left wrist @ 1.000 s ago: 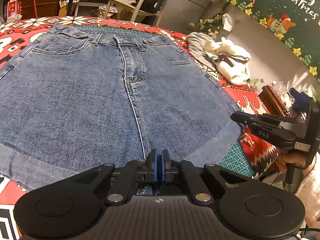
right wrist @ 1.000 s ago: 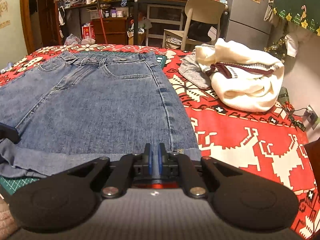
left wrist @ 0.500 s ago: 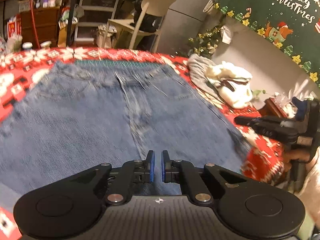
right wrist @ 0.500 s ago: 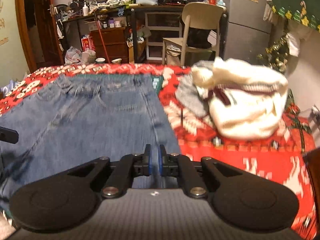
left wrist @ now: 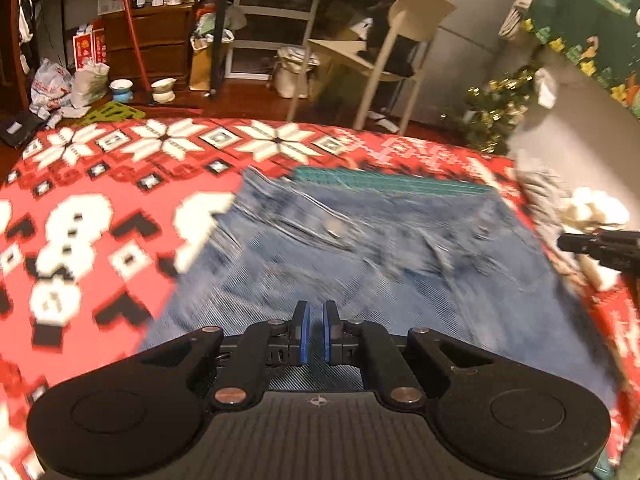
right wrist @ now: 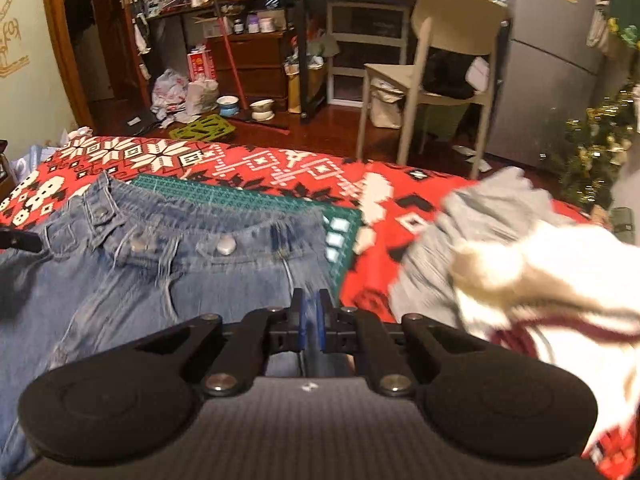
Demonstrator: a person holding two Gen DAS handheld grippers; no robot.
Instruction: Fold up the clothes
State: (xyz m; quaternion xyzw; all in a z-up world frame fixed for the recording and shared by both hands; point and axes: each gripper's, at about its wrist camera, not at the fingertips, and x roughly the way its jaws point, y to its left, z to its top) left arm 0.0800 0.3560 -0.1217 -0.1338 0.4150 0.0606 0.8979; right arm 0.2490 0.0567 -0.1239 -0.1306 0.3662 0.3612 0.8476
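Observation:
Blue denim shorts (left wrist: 400, 272) lie flat on a red patterned tablecloth (left wrist: 100, 220), waistband at the far end. My left gripper (left wrist: 315, 330) hovers over the shorts' left half, shut, with a fold of denim hem caught between its blue pads. My right gripper (right wrist: 311, 326) is over the right side seam, a short way before the waistband (right wrist: 224, 246), and is likewise shut on denim hem. In the left wrist view the right gripper's tip (left wrist: 600, 246) shows at the right edge. Both views are motion-blurred.
A green cutting mat (right wrist: 240, 196) peeks out beyond the waistband. A white sweater (right wrist: 560, 280) and a grey garment (right wrist: 480, 216) are heaped to the right of the shorts. A chair (right wrist: 440, 60) and cluttered shelves stand past the table's far edge.
Both grippers have travelled forward from the near edge toward the waistband, dragging the hem over the shorts. The waistband and the table's far edge now appear much closer.

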